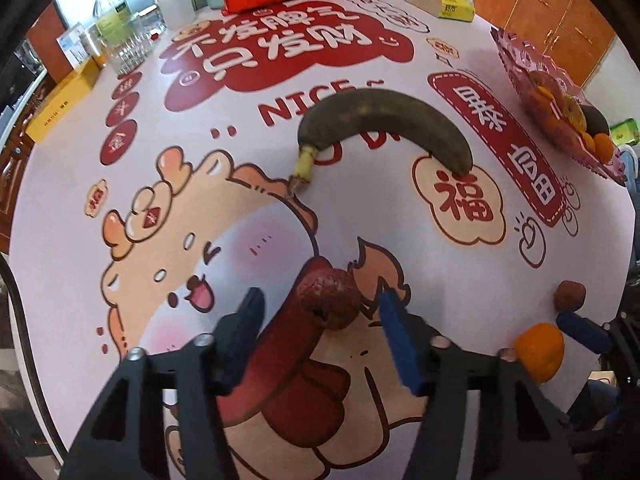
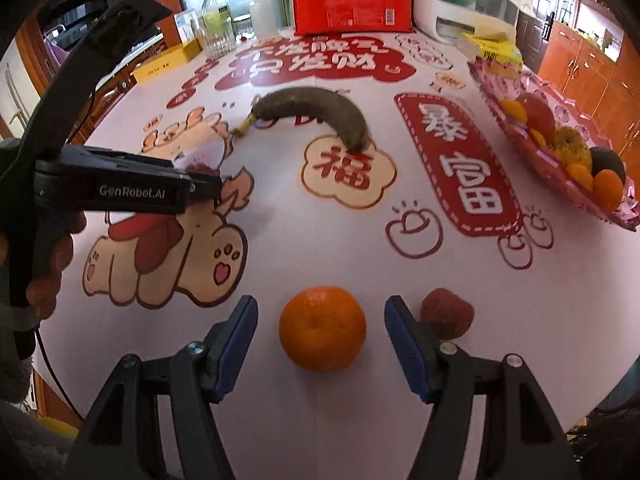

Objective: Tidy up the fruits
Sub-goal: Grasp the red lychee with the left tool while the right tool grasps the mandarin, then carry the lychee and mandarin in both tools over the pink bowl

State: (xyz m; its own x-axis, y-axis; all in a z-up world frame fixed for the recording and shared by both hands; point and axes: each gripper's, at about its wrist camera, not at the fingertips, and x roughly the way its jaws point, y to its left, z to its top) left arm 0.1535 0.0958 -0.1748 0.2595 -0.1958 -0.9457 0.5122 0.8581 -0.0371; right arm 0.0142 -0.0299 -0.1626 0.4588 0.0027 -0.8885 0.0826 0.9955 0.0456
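Observation:
My left gripper [image 1: 320, 300] is open, its jaws on either side of a small dark red wrinkled fruit [image 1: 330, 298] on the table. My right gripper [image 2: 322, 320] is open around an orange mandarin [image 2: 322, 329], not touching it. A second brown-red wrinkled fruit [image 2: 447, 313] lies just right of the right finger. A blackened banana [image 1: 384, 120] lies mid-table, also in the right wrist view [image 2: 316, 110]. The pink fruit tray [image 2: 560, 168] at the right edge holds mandarins, an apple and a dark fruit. The left gripper [image 2: 200, 178] shows at the left of the right wrist view.
A red package [image 2: 352, 4], bottles [image 2: 216, 20], a yellow box [image 2: 168, 62] and a tissue box [image 2: 496, 52] line the far edge of the table. The printed red-and-white tablecloth [image 2: 340, 240] covers the table. Wooden cabinets stand at the right.

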